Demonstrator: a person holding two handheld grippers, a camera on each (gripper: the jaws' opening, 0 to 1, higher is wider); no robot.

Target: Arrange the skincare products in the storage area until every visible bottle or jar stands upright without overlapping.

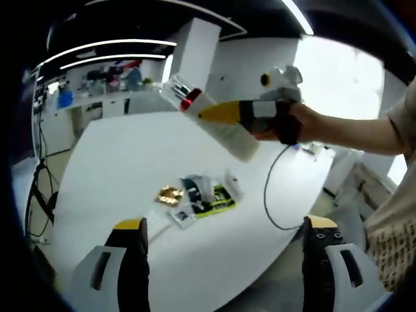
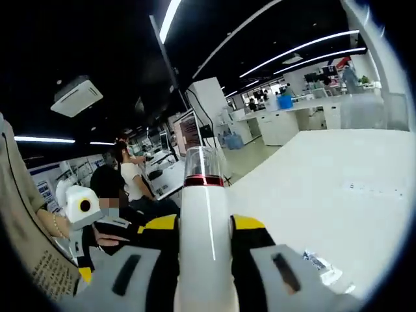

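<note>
The tall white plastic bottle with a red band and clear cap [image 2: 205,221] looks stiff and smooth-walled, probably light to moderate in weight, and its glossy side could slip if squeezed weakly. The best hold seems to be across the straight white body, well below the cap, which is where the right gripper [image 2: 205,250] has it: the two yellow-tipped jaws are closed against the body from either side. In the left gripper view the same bottle [image 1: 218,123] hangs tilted in the air above the far part of the white table [image 1: 130,162], clear cap pointing far and left, held out by the right gripper [image 1: 237,117] in a person's hand [image 1: 292,123].

The bottle is a slim cylinder, white, with a narrow red ring under a transparent cap.

The left gripper [image 1: 224,244] holds nothing; its jaws stand wide apart above the near table edge. Between them, farther off, a small cluster of skincare items [image 1: 195,198] lies flat on the table: a gold piece, dark and green packets, touching or overlapping.
</note>
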